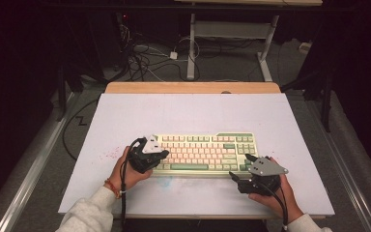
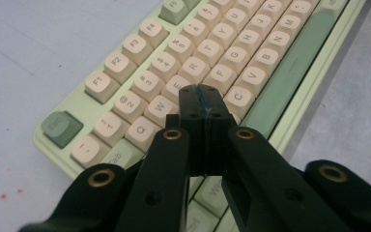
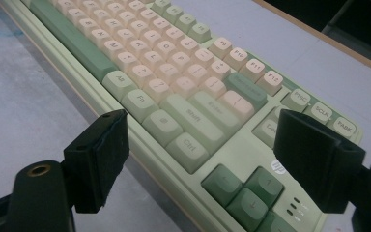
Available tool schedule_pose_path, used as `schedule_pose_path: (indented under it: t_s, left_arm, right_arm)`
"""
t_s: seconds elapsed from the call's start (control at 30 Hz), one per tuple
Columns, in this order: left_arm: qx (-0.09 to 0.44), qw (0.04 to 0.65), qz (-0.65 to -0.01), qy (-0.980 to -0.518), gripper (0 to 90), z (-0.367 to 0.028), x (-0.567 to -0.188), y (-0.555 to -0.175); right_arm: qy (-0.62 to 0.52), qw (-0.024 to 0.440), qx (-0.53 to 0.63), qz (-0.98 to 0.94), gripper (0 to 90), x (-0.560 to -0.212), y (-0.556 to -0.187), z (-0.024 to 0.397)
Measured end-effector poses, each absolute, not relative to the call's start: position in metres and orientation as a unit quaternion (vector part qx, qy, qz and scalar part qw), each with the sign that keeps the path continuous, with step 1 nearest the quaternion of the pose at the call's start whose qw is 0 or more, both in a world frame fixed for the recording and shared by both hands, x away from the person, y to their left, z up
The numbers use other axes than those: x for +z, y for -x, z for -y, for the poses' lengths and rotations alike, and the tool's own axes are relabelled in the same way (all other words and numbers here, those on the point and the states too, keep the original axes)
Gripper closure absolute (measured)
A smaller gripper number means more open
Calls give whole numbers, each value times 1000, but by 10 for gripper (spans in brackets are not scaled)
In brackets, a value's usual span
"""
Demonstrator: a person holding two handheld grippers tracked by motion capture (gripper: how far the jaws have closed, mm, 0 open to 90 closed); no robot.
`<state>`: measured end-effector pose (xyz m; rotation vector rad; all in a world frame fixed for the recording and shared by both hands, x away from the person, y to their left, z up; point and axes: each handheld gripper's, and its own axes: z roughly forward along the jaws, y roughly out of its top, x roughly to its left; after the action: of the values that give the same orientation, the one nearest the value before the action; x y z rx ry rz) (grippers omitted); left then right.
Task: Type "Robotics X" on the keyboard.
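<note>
Keyboards: one keyboard (image 1: 205, 153), centre of the frame
Grippers: two, left gripper (image 1: 160, 153) lower left, right gripper (image 1: 239, 168) lower right
Tables: one table (image 1: 193, 112)

Pale lilac-grey board (image 1: 125, 116) tops light wooden table (image 1: 193, 87), faint pink specks near left front. Dark grey carpet floor (image 1: 222, 67) beyond, tangle of black and white cables (image 1: 145, 55) on it. White metal desk frame (image 1: 232, 34) stands behind. Silver metal rails (image 1: 24, 179) flank table. Surroundings dark, light falling on tabletop.
</note>
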<state>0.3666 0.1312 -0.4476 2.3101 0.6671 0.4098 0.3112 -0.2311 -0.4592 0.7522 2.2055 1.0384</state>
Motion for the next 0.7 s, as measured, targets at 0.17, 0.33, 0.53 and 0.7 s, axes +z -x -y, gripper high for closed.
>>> schedule_pose_path:
  t_s: [0.17,0.33,0.53,0.7]
  left_arm:
    - [153,337,-259,-892,876,-127,-448,-373]
    - [152,333,-266,-892,876,-125,-449,-379]
    - [154,330,-262,-894,875,-121,-454,-387]
    - [167,319,-249,-899,875,-114,-453,-385]
  right_arm:
    - [-287,286,390,-827,209,-459,-311,231]
    - [-302,261,401,-824,218,-461,-317,234]
    - [-288,277,375,-836,217,-465,-316,230]
    - [-283,284,373,-837,216,-465,-314,231]
